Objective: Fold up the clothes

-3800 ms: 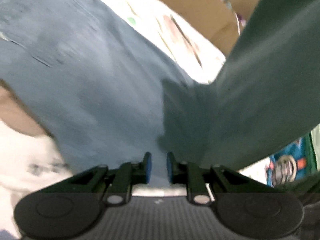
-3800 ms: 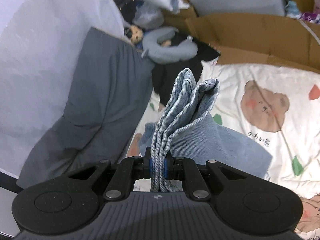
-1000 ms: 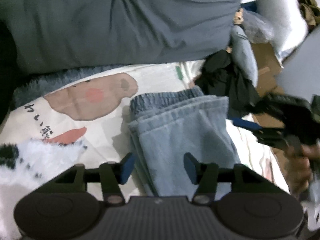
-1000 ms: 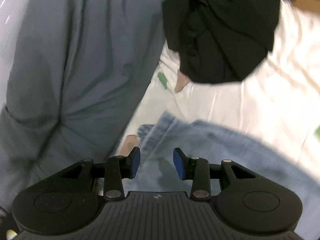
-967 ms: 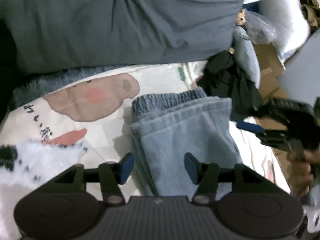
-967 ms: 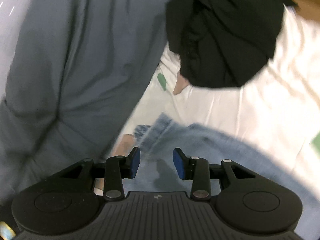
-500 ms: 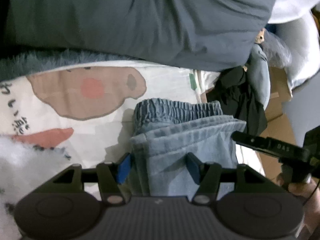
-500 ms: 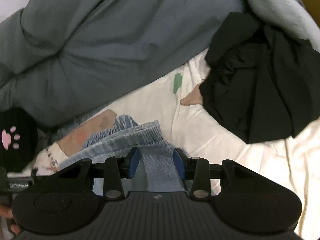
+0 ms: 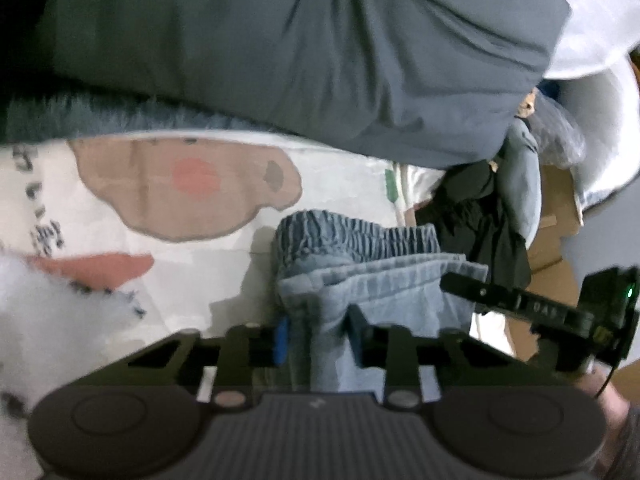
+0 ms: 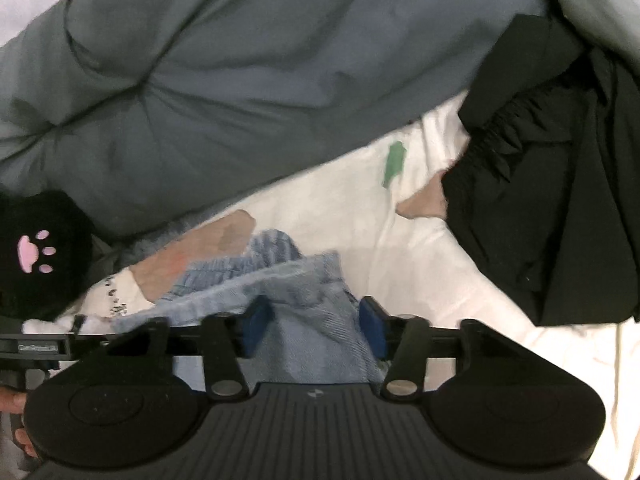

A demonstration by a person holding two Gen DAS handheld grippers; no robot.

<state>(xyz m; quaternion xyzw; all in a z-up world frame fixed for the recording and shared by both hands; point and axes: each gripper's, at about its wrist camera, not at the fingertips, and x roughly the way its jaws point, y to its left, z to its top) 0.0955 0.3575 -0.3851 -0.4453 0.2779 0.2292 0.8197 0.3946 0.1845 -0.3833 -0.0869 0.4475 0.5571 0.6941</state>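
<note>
Folded light-blue jeans lie on a white bear-print sheet, elastic waistband away from me. My left gripper is at their near left edge. Its jaws are closing, and a bunched fold of denim is pinched between the pads. The right wrist view shows the same jeans from the other side. My right gripper sits low over their corner, jaws closing, with denim lying flat between the pads and not squeezed. One right finger reaches over the jeans' right edge in the left wrist view.
A grey duvet rises just beyond the jeans. A crumpled black garment lies to the right, with cardboard behind it. A black plush with a pink paw sits at left. White fluffy fabric borders the near left.
My left jaws have narrowed from wide apart onto a fold of denim, and that gripper sank closer to the jeans. My right gripper rolled and came down over the jeans' corner.
</note>
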